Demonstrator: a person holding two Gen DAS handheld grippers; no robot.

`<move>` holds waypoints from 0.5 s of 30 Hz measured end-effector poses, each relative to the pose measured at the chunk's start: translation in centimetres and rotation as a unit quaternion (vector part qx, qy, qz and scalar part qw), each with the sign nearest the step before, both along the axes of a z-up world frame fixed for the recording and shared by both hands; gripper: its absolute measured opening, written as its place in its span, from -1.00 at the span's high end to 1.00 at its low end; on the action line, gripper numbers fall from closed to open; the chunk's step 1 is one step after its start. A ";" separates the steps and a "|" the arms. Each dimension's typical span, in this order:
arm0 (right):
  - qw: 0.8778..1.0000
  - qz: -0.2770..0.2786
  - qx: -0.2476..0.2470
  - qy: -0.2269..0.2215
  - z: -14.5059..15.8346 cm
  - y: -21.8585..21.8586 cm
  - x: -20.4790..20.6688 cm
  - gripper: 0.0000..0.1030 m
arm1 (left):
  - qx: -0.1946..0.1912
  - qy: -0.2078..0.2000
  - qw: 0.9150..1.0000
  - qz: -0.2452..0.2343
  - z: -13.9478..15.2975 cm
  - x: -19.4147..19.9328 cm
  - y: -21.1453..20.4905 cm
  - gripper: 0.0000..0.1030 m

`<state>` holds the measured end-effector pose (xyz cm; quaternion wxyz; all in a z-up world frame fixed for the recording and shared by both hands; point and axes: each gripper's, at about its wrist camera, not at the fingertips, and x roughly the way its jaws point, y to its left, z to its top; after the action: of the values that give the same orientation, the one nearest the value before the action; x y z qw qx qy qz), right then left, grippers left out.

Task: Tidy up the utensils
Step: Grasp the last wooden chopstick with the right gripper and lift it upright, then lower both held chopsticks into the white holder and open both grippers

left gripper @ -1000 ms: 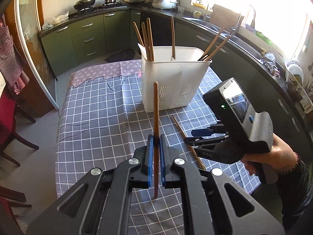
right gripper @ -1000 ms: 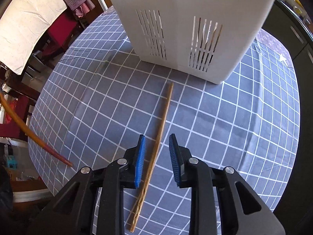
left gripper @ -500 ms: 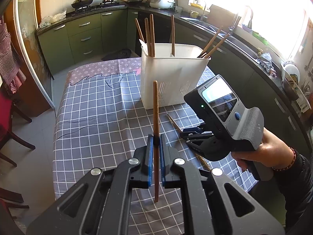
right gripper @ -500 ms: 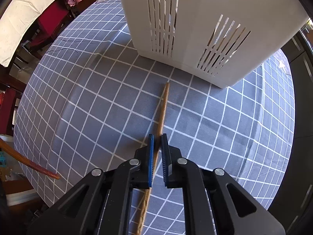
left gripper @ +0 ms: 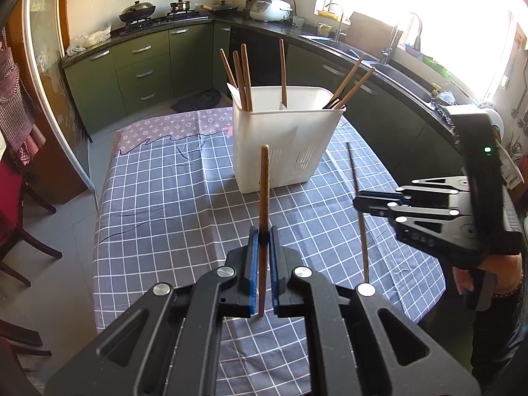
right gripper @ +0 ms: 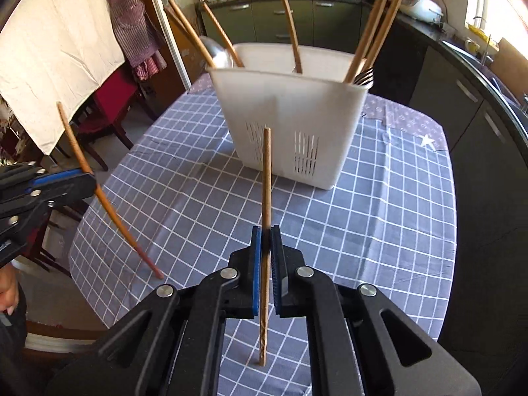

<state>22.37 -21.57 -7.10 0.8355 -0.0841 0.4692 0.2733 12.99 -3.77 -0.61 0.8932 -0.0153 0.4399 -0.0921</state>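
Observation:
My left gripper (left gripper: 263, 237) is shut on a brown wooden chopstick (left gripper: 263, 191) and holds it upright above the checked tablecloth. My right gripper (right gripper: 266, 236) is shut on a second wooden chopstick (right gripper: 266, 181), lifted off the table. Each gripper shows in the other's view: the right gripper (left gripper: 359, 202) with its thin chopstick (left gripper: 354, 173), the left gripper (right gripper: 90, 183) with its chopstick (right gripper: 71, 135). A white slotted utensil holder (left gripper: 280, 142) stands at mid-table with several chopsticks in it; it also shows in the right wrist view (right gripper: 290, 115), with a spoon and forks inside.
The grey checked tablecloth (left gripper: 165, 198) covers the table. Green kitchen cabinets (left gripper: 142, 72) and a dark counter run behind and to the right. Dark chairs (left gripper: 19, 217) stand at the left of the table. A white cloth (right gripper: 56, 49) hangs at the left.
My right gripper closed on the chopstick that lay on the table and lifted it upright off the cloth. My left gripper kept its chopstick and stayed near the same place.

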 end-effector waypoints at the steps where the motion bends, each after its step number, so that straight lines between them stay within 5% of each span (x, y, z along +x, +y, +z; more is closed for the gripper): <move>1: 1.000 -0.005 0.007 -0.009 0.9 -1.1 -0.6 0.87 | 0.002 -0.002 1.000 0.000 0.1 -0.1 -0.1 0.88; 7: 0.998 -0.022 0.030 -0.055 4.0 -4.6 -3.5 0.87 | 0.013 -0.006 1.000 -0.005 0.3 -0.5 -0.9 0.88; 15: 0.997 -0.024 0.039 -0.065 4.3 -5.2 -4.6 0.87 | 0.021 -0.006 1.000 -0.010 0.6 -0.7 -1.6 0.88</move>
<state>17.75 -26.74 -2.78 0.8734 -0.0574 0.4043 0.2654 12.29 -5.40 0.00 0.8948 0.0082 0.4368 -0.0917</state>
